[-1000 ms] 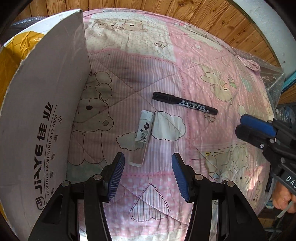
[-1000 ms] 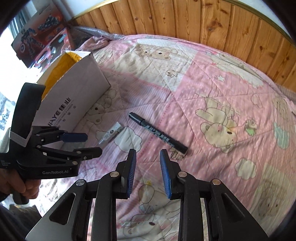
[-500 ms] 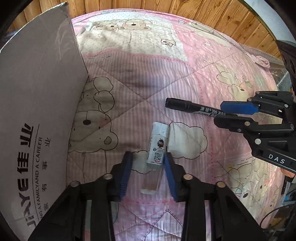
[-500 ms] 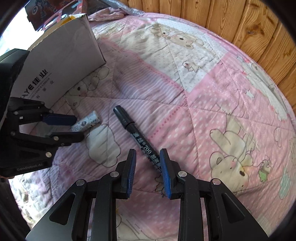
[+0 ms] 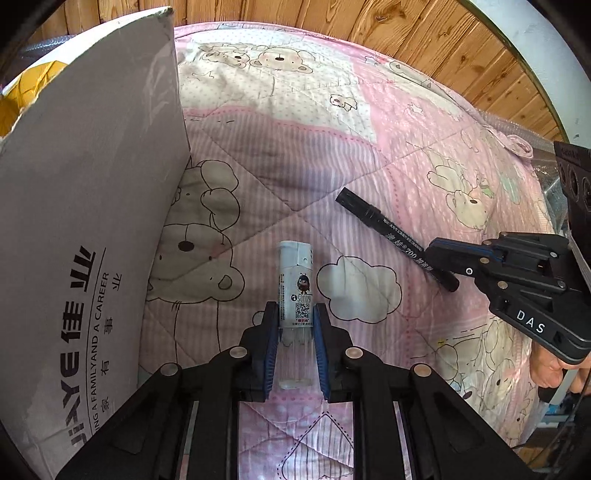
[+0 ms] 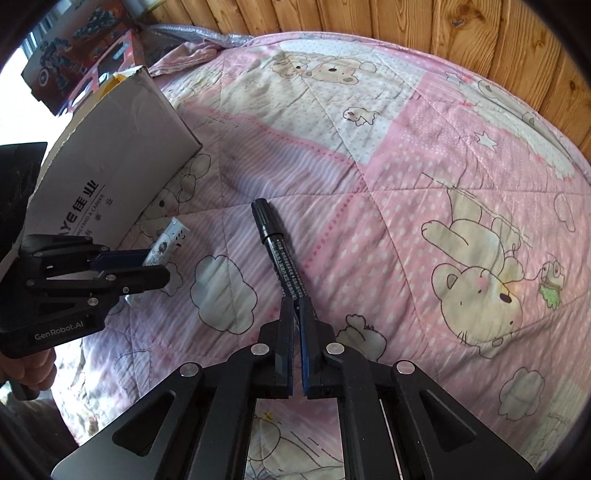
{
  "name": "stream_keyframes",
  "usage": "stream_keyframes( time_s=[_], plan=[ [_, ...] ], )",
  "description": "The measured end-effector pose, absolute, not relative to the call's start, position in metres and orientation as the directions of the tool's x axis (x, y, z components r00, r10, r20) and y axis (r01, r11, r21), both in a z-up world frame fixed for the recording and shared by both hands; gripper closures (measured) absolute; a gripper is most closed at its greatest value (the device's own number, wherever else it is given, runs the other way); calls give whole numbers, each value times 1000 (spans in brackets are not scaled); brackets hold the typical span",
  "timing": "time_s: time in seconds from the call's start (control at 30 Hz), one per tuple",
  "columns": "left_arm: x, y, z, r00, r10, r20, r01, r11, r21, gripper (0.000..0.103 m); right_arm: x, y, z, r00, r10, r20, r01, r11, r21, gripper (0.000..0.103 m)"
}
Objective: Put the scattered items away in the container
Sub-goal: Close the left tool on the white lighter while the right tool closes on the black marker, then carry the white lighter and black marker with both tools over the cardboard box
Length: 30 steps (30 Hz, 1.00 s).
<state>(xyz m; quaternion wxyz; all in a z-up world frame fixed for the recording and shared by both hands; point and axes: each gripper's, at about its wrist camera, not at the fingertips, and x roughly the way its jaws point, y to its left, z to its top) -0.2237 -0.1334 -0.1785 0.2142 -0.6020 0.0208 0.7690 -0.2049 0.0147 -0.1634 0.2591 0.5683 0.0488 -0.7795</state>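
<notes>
A small white lighter [image 5: 296, 280] with a clear lower body lies on the pink quilt, and my left gripper [image 5: 294, 314] is shut on its lower half. In the right wrist view the lighter [image 6: 168, 242] pokes out past the left gripper [image 6: 144, 264]. A black marker [image 6: 279, 251] lies to the right of it, pointing away, with my right gripper [image 6: 295, 306] shut on its near end. From the left wrist view the marker [image 5: 384, 230] runs diagonally into the right gripper [image 5: 441, 264]. A grey cardboard box [image 5: 85, 229] stands at the left, open on top.
The quilt [image 6: 406, 206] with bear prints covers the whole bed. A wooden plank wall [image 6: 369, 18] runs behind it. Toy boxes [image 6: 77, 51] sit beyond the cardboard box [image 6: 114, 155]. A hand [image 5: 554, 365] holds the right gripper's handle at the bed's right edge.
Both grippers moved forward and down onto the quilt. The left one closed on the lighter, the right one closed on the marker's near end.
</notes>
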Motion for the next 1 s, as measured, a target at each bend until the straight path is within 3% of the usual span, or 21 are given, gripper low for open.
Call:
stream_keyframes(
  time_s=[0.13,0.2,0.23,0.4,1.0],
  plan=[
    [-221,-136,-173,-184,311,-932,-356,-905,-232,84,-203,9,-163,-239,-331,-913,489,-853,181,93],
    [-219,-137,-171,-188,312,-931,-357,-905,-231,84,-205,4,-166,-240,-316,-918,513,-844,157,82],
    [-215,-137,-170,-190,312,-931,-357,-905,-230,84,-208,2,-170,-227,-314,-922,521,-839,157,81],
    [-214,-137,-168,-195,313,-930,-341,-910,-235,84,-213,1,-180,-224,-294,-929,505,-850,147,90],
    [-202,-140,-132,-232,353,-906,-369,-894,-254,84,-156,26,-138,-255,-394,-883,294,-902,317,90]
  ],
)
